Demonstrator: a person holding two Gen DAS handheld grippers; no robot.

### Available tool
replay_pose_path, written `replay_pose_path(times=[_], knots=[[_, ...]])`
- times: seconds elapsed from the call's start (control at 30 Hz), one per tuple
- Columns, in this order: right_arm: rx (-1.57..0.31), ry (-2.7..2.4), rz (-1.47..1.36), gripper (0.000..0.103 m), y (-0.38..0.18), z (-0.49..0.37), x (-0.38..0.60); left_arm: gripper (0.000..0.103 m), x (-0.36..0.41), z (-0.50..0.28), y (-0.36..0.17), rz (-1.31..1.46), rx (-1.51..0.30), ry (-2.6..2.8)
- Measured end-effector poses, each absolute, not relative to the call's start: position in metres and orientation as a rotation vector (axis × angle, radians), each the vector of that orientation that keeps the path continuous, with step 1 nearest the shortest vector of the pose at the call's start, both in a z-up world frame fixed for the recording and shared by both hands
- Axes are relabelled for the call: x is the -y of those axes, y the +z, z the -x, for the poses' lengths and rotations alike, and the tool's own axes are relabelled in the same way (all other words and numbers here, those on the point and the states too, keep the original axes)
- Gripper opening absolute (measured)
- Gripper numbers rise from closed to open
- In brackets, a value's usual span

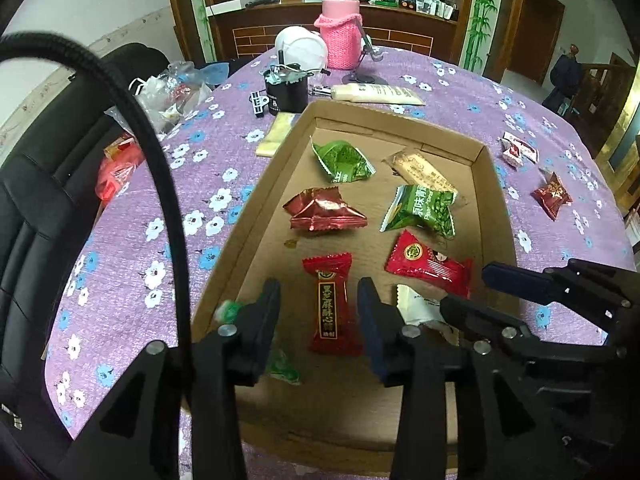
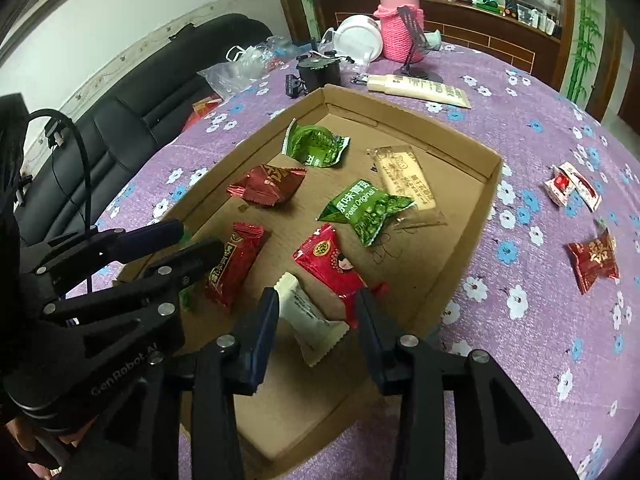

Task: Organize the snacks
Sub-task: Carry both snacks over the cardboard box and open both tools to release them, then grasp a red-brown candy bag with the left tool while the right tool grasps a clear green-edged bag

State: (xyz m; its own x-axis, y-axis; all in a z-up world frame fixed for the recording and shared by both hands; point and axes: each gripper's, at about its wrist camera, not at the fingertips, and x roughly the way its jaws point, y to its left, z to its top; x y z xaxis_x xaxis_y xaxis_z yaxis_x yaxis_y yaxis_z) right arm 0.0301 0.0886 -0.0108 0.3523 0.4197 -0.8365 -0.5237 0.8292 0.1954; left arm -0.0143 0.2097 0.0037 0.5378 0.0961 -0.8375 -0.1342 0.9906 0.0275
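a shallow cardboard tray (image 2: 486,184) is set on the purple flowered tablecloth (image 2: 532,320). in it are laid green pea packets (image 2: 370,210), red candies (image 1: 332,300), a white packet (image 2: 310,314) and a beige biscuit pack (image 2: 404,178). the left gripper (image 1: 318,312) is held apart astride a red candy, the right gripper (image 2: 316,320) apart around the white packet, neither clamped. two more snacks (image 2: 592,264) are left outside on the cloth.

Matt brown cardboard tray (image 1: 256,216); glossy crinkled red foil snack packet (image 1: 324,210); purple flowered cloth on worktop (image 1: 132,248); pink knitted bottle sleeve (image 1: 340,42).
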Motion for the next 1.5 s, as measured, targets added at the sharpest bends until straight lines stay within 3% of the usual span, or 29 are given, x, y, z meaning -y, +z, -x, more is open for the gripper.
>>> replay_pose_path(times=[0.4, 0.7, 1.0, 1.2, 1.5], knots=[[-1.010, 0.613, 0.067, 0.048, 0.003, -0.012, -0.052, 0.046, -0.177, 0.027, 0.021, 0.040, -0.951, 0.112], [-1.027, 0.425, -0.014, 0.054, -0.007, -0.029, 0.057, 0.050, -0.100, 0.006, 0.029, 0.067, -0.993, -0.035], [-1.031, 0.248, -0.085, 0.054, -0.016, -0.074, 0.161, 0.050, -0.020, -0.063, 0.027, 0.033, -1.016, -0.090], [-1.042, 0.241, -0.148, 0.055, -0.023, -0.091, 0.196, 0.050, 0.045, -0.133, 0.008, -0.175, -1.066, -0.253], [-1.040, 0.248, -0.183, 0.056, -0.027, -0.130, 0.218, 0.050, 0.070, -0.163, -0.026, -0.313, -1.113, -0.269]])
